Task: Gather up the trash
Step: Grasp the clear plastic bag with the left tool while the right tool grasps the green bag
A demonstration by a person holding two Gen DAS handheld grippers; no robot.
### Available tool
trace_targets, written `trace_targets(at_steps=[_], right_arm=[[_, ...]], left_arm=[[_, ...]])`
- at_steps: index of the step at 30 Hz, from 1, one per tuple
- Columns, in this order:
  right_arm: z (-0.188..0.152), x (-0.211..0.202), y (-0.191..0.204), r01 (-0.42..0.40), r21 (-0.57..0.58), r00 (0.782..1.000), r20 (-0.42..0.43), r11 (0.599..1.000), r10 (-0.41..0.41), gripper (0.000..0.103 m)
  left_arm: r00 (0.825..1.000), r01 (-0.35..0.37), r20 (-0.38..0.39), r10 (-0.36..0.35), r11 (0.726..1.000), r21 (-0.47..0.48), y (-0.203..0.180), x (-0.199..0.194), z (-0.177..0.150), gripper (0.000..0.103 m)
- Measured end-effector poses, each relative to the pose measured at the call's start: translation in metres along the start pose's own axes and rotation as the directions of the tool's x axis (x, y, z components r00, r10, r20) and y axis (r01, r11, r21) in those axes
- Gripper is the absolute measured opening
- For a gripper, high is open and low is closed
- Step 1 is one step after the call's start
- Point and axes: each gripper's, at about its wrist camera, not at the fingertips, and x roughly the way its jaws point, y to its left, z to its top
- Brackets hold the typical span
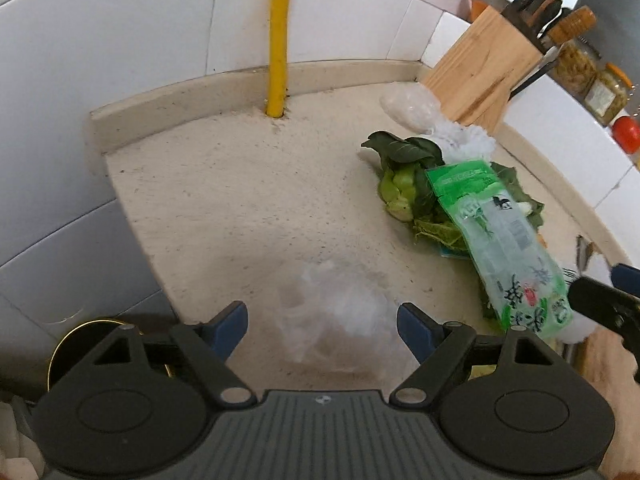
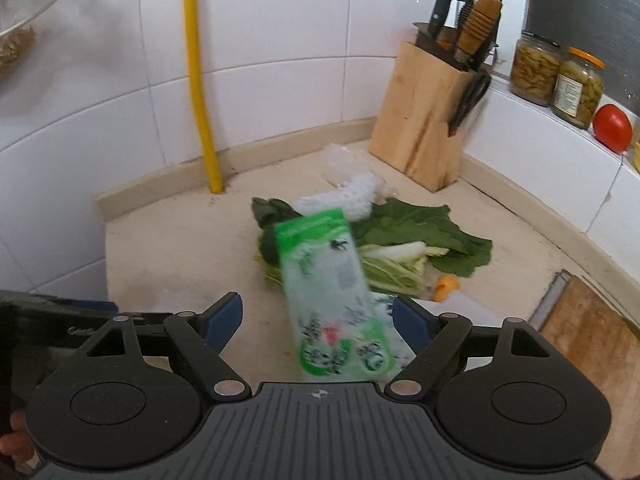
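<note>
The right gripper has its blue-padded fingers spread wide. A green printed plastic packet lies in the gap between them, blurred, and neither pad appears to press on it, so it is judged loose rather than held. Whether the packet is in the air or lying on the counter cannot be told.

The left gripper is also spread wide. Between and beyond its fingers is a crumpled clear plastic bag, again with no pad touching it.

Further out on the beige countertop, the remaining trash sits in a heap near the corner: leafy vegetable scraps, a white foam net sleeve, another clear bag behind that, and a small orange carrot end. A wooden knife block stands by the wall, with a cutting board at the right edge.

To do this step well, each piece should be centred between the pads before closing, and gripped on a bunched fold, since thin film slips easily. The light packet and bags are best taken first, then the scraps gathered as one bundle, keeping clear of the knife block.
</note>
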Motion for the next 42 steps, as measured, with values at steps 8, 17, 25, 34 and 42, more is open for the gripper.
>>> trace_targets(at_steps=[8,17,25,34,42], right_arm=[[-0.004,0.004,-0.022,0.010,-0.016,1.000,-0.020,1.000,-0.011,0.088],[0.003,0.020,-0.030,-0.029,-0.054,0.999,-0.039,0.998,0.027,0.094],[0.004,0.052,-0.007,-0.041,-0.223,0.996,-0.091,0.974,0.022,0.101],[0.005,0.079,-0.003,-0.037,-0.245,0.991,-0.137,0.969,0.003,0.091],[0.019,0.071,-0.008,-0.047,-0.217,0.987,-0.160,0.975,0.012,0.029]], left_arm=[[1.000,0.008,0.004,-0.008,1.000,0.029,-0.015,0.009,0.005,0.029],[0.995,-0.008,0.095,0.001,0.997,0.078,-0.027,-0.013,0.019,0.052],[0.996,-0.052,0.074,0.043,0.992,0.115,-0.021,0.002,0.004,0.063],[0.991,-0.125,0.062,0.119,0.986,0.109,-0.012,0.018,-0.006,0.046],[0.995,-0.086,0.064,0.081,0.994,0.071,-0.005,0.012,-0.008,0.026]])
